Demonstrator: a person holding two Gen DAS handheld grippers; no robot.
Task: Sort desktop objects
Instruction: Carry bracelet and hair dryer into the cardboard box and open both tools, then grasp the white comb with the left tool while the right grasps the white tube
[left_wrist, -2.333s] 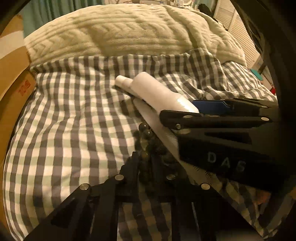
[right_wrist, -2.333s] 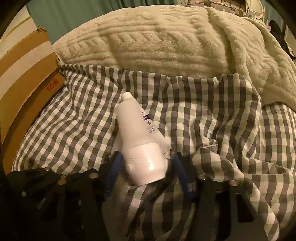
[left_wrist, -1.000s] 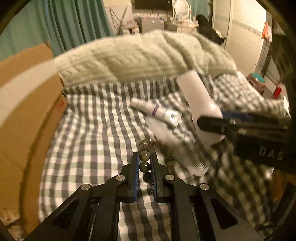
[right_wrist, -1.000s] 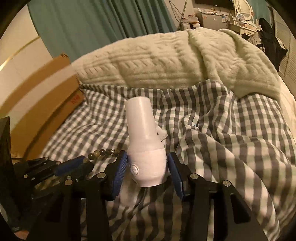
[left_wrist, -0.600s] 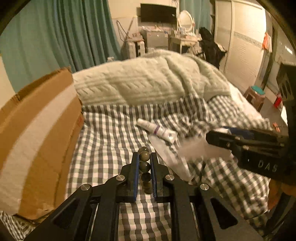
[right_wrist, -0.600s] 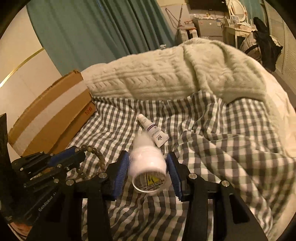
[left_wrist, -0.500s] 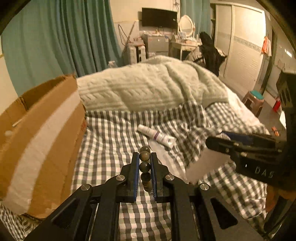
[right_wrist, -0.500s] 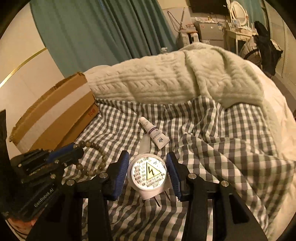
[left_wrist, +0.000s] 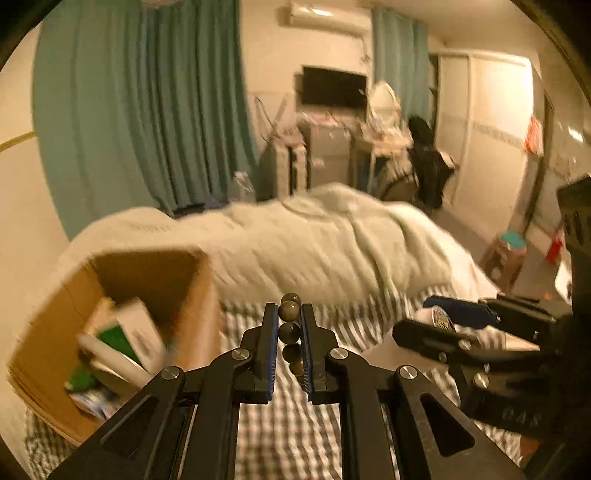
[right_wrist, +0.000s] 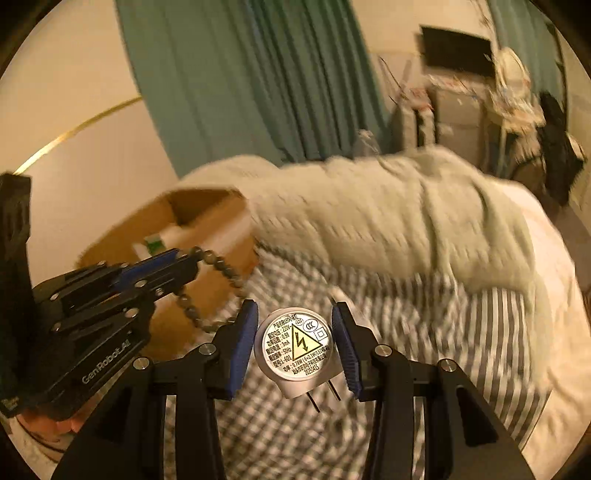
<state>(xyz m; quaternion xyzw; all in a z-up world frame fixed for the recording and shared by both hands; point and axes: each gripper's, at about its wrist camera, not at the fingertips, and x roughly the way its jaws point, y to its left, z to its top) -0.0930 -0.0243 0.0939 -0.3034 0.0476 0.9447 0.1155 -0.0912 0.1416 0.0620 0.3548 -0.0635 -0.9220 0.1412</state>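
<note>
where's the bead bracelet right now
The bead bracelet is pinched between the left gripper's blue pads, held above the checked bedsheet, with the open cardboard box to its left in the left wrist view.

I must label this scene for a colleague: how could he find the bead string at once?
Find the cardboard box beside the bed. Before it, the left gripper pinches the bead string, a hanging loop of dark round beads. The right gripper holds a white plug instead.

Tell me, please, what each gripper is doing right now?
Left gripper: shut on the bead bracelet.
Right gripper: shut on the white plug-in device, prongs pointing down.
</note>
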